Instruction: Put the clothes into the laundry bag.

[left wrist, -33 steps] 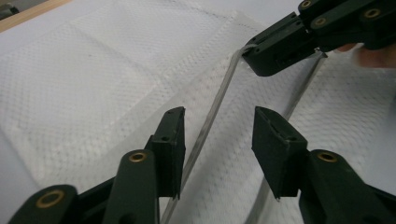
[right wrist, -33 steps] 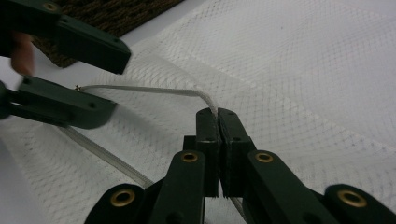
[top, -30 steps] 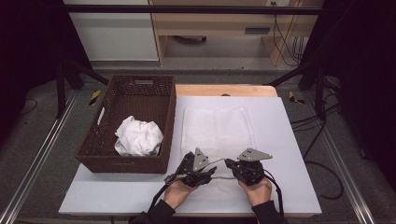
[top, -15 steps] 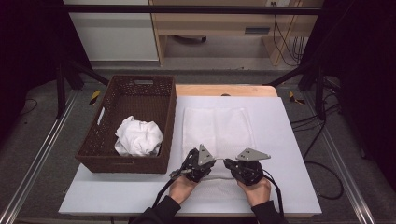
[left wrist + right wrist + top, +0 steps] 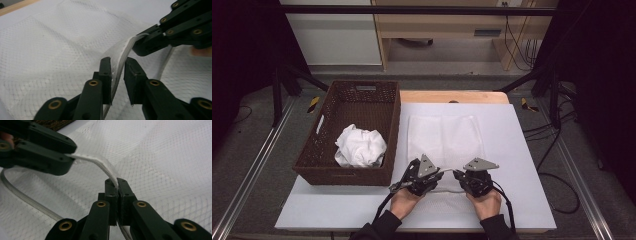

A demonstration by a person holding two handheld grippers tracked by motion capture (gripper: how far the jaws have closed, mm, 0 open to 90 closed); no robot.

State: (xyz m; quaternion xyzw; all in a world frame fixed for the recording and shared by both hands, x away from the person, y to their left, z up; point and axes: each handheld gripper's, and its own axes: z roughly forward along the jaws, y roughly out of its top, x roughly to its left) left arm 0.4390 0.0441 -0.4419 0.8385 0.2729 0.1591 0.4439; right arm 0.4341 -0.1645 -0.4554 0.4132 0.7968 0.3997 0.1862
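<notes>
White tabletop (image 5: 522, 150) carries a white mesh laundry bag (image 5: 444, 137) lying ahead of both claws. Right claw (image 5: 117, 185) is clenched on its near edge; left claw (image 5: 117, 65) stands slightly parted around that edge, just beside.

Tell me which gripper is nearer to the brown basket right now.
Left. The left gripper sits just past the near right corner of the basket, over the near edge of the white mesh cloth. The right gripper is farther right on that same edge.
</notes>
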